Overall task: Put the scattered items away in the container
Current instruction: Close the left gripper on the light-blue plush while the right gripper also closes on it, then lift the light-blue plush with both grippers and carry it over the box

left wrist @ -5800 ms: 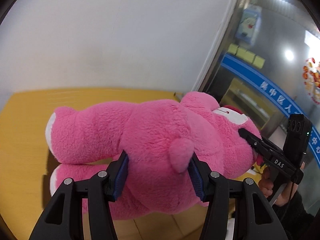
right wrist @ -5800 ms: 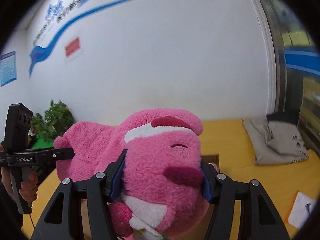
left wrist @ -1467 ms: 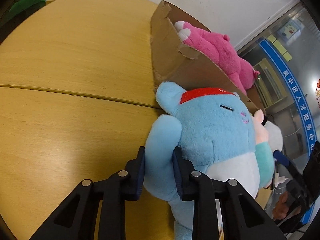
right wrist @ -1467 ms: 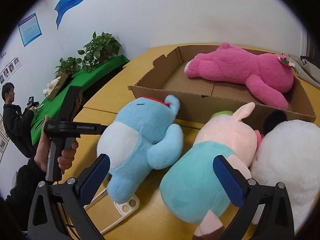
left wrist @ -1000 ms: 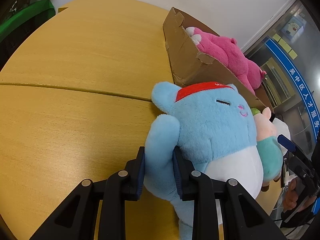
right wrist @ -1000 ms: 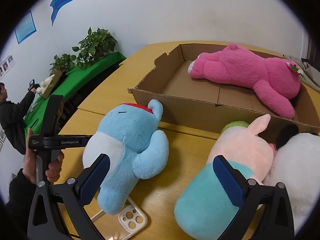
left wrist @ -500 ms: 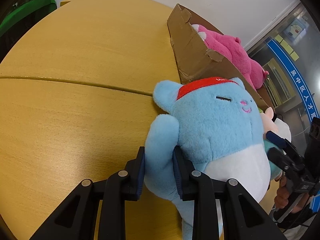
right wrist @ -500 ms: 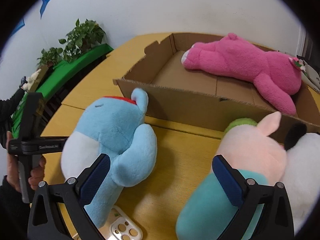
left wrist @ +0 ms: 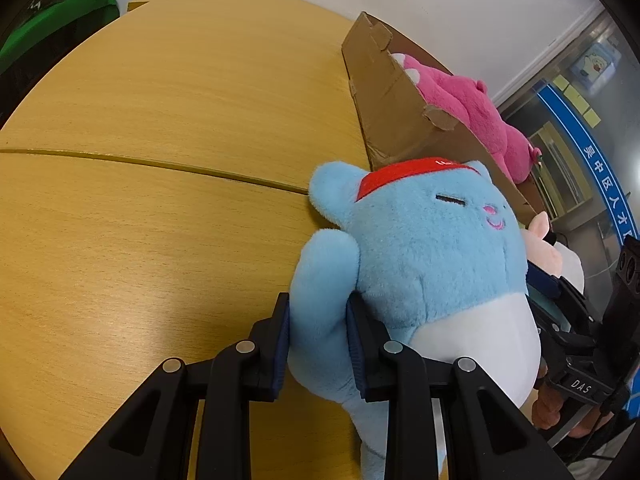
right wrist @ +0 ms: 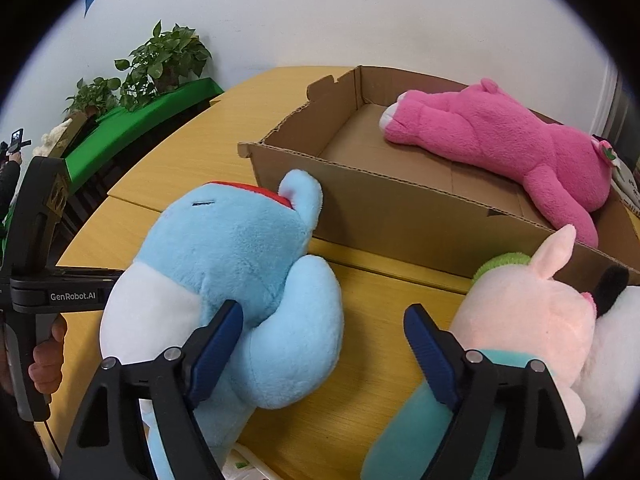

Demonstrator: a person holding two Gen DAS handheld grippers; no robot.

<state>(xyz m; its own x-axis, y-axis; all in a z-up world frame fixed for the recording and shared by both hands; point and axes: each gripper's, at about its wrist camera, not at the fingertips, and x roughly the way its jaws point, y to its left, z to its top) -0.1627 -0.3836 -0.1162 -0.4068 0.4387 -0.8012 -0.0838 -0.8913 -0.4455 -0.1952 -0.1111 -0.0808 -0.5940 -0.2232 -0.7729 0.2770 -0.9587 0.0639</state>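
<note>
A light blue plush (left wrist: 424, 256) with a red cap stands on the wooden table just in front of the cardboard box (left wrist: 392, 96). My left gripper (left wrist: 318, 324) is shut on its left arm. In the right wrist view my right gripper (right wrist: 324, 332) is open, and its jaws straddle the blue plush's (right wrist: 224, 256) other arm without closing on it. A pink plush bear (right wrist: 504, 136) lies inside the box (right wrist: 400, 216). A pink and teal plush (right wrist: 516, 316) and a white plush (right wrist: 616, 344) lie at the right.
The yellow wooden table (left wrist: 140, 160) spreads to the left with a seam across it. A green counter with potted plants (right wrist: 156, 64) stands beyond the table. A phone case shows partly under the blue plush (right wrist: 244, 464).
My right gripper has moved in to the left and narrowed from wide open, so its jaws now flank the blue plush's arm. My left gripper keeps its hold on the other arm.
</note>
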